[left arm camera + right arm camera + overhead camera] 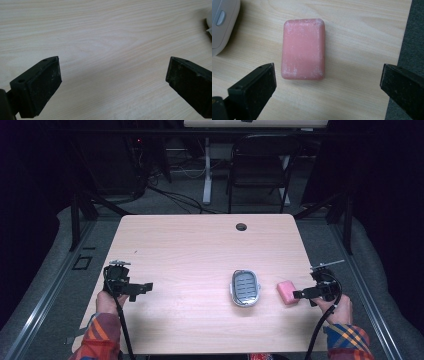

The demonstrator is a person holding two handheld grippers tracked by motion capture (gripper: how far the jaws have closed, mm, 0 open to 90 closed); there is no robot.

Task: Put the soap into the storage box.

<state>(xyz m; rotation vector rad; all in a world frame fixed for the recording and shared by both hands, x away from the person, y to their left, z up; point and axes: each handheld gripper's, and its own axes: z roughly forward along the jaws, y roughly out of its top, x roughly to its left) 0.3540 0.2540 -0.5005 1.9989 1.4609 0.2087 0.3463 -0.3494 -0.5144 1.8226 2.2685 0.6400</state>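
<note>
My right claw [328,92] hovers wide open just short of the pink soap bar [303,48] lying on the table [190,250] beside the soap dish [245,288], so grasping and placing remain undone.

- Plaid sleeves [102,335] in orange, red, blue and yellow on both forearms.
- Left hand-held gripper [142,288]: black, blocky, with a grey plate on top and a black trailing cable.
- Right hand-held gripper [298,294]: same black build, dusty matte pads [262,87], small screw holes.
</note>
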